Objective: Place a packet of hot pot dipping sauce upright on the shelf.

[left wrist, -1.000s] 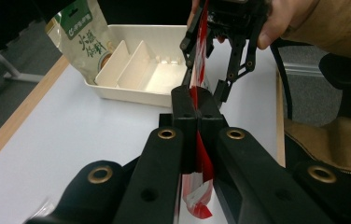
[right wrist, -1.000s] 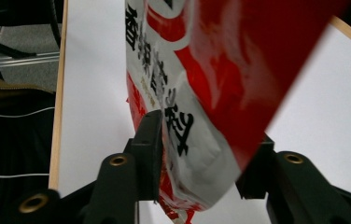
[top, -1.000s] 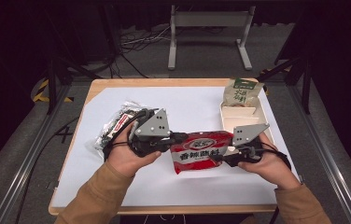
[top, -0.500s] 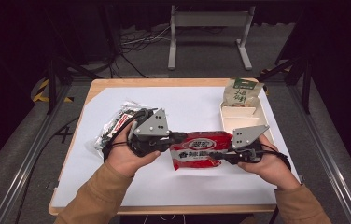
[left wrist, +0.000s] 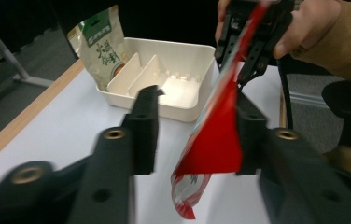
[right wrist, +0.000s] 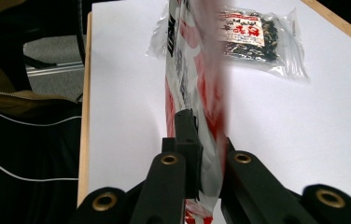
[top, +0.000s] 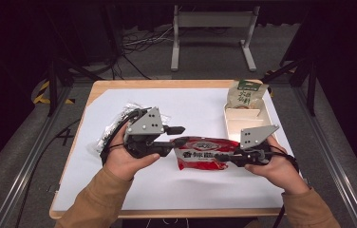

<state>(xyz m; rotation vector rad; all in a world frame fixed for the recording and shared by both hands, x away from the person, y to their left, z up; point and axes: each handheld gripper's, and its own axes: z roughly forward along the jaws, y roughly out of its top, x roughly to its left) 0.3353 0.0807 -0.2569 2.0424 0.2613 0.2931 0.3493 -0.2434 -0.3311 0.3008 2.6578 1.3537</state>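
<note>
A red snack packet [top: 205,153] is held above the white table between the two hands. My right gripper [top: 232,156] is shut on its right end; in the right gripper view the jaws [right wrist: 204,140] pinch the packet [right wrist: 187,70] edge-on. My left gripper [top: 179,137] is at the packet's left end with its jaws apart. They have just been opening. In the left gripper view the packet [left wrist: 215,140] hangs between the jaws [left wrist: 197,126], resting against the right one, well away from the left one. The right gripper [left wrist: 248,42] shows beyond it.
A white divided tray [top: 243,124] stands at the right, with a green and beige pouch [top: 245,95] upright in its far end. A clear bag of dark contents [top: 115,126] lies on the table behind my left hand. The table's wooden edge [top: 167,84] runs along the back.
The right gripper's jaws have closed on the packet's right end. The left gripper's jaws have come apart and let go of the left end. Neither hand has shifted.
</note>
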